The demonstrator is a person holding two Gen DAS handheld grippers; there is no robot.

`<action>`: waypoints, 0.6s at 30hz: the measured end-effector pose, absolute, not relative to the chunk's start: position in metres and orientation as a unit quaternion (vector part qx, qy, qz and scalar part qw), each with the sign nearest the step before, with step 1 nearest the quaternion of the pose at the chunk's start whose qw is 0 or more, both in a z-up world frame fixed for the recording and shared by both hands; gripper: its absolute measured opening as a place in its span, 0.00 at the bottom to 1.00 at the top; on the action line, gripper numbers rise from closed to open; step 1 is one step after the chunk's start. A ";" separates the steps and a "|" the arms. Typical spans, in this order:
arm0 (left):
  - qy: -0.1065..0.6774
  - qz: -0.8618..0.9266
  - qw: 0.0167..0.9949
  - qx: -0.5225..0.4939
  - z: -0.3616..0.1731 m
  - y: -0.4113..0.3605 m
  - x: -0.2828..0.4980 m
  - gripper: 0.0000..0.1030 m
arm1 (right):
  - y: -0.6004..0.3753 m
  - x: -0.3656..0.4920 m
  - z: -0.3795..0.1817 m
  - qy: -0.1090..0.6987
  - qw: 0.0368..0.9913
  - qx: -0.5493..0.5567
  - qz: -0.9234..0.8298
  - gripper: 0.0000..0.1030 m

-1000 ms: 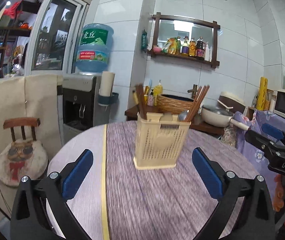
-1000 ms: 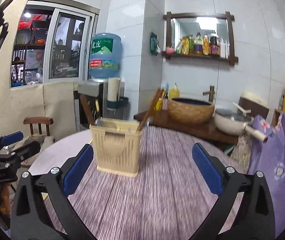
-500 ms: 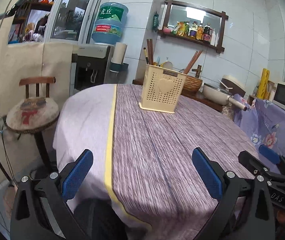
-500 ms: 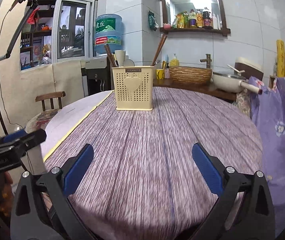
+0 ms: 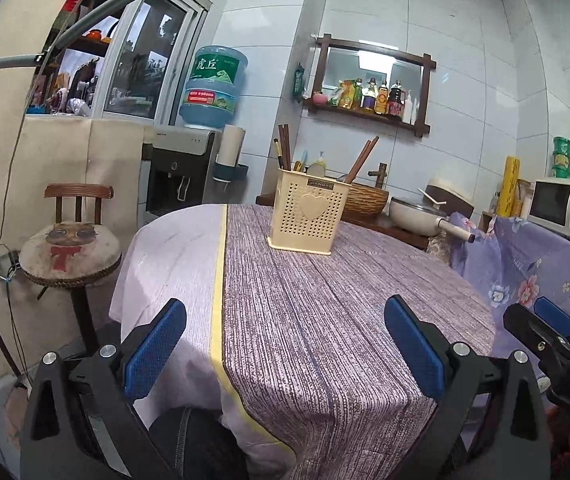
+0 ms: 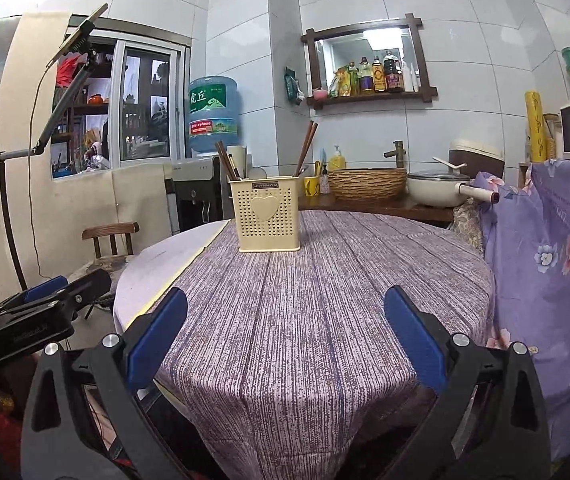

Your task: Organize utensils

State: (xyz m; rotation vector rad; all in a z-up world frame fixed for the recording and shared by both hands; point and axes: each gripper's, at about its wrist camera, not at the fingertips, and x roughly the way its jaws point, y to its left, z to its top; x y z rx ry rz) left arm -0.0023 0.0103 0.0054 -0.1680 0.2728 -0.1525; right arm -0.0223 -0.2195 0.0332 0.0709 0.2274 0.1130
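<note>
Purple-striped cloth [image 6: 325, 312] is seen draped over a round table, with a pale panel and a yellow band [image 5: 217, 280] along its left side. Behind the table, a tiled wall is fitted with a wooden-framed shelf [image 6: 369, 98] of bottles, and a water dispenser [image 5: 179, 172] carrying a blue jug is set by the window. A cream perforated utensil holder [image 6: 268, 216], marked with a heart, is placed upright on the far part of the table, well apart from both grippers. Brown chopsticks [image 6: 305, 146] are held in it, leaning out at the left and right corners. The left gripper [image 5: 285, 344] and the right gripper [image 6: 285, 332] are both held at the near edge of the table, jaws spread wide with nothing between the blue pads [image 6: 415, 340].
</note>
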 end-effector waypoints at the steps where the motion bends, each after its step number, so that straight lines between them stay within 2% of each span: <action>1: 0.133 -0.074 0.985 -0.085 0.005 0.011 -0.004 0.95 | -0.218 -0.022 0.033 0.115 0.991 0.035 0.057 0.94; 18: 0.133 -0.097 0.984 -0.073 0.006 0.006 -0.011 0.95 | -0.216 -0.020 0.032 0.122 0.990 0.036 0.061 0.94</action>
